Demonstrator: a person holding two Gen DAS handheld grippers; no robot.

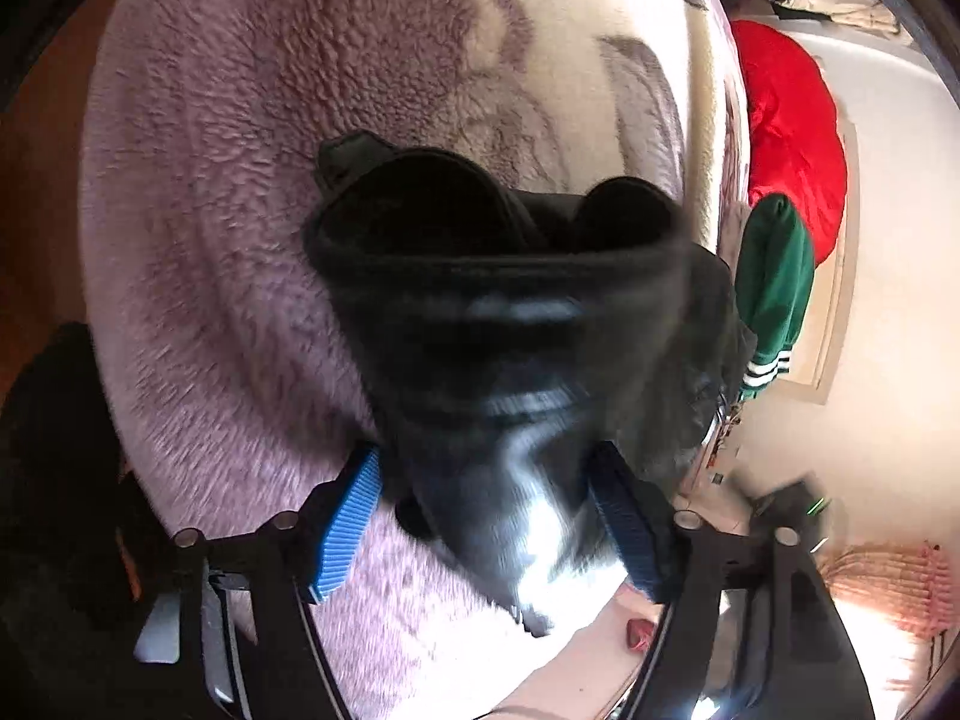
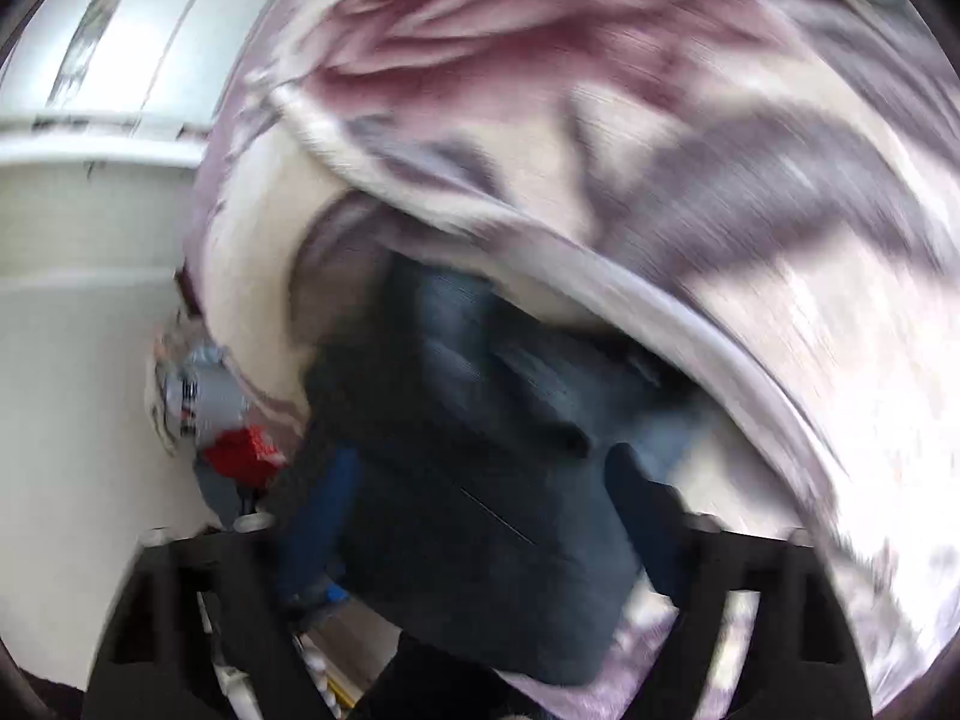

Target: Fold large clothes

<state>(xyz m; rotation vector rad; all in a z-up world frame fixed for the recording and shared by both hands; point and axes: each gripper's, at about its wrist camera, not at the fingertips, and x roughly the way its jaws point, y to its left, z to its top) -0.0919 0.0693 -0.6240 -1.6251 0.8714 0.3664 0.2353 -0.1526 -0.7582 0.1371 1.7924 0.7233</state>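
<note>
A black garment (image 1: 492,300) hangs bunched between the blue pads of my left gripper (image 1: 489,516), held above a fuzzy pink and cream blanket (image 1: 240,180). The left jaws are closed on a thick wad of the cloth. In the right wrist view the same dark garment (image 2: 480,480) fills the space between the fingers of my right gripper (image 2: 474,516), which is shut on it. The blanket (image 2: 720,180) lies behind it, blurred by motion.
A red garment (image 1: 792,132) and a green one with white stripes (image 1: 774,288) lie beyond the blanket's right edge. A white wall or cabinet (image 2: 78,240) and small red and grey items (image 2: 240,450) are at the left in the right wrist view.
</note>
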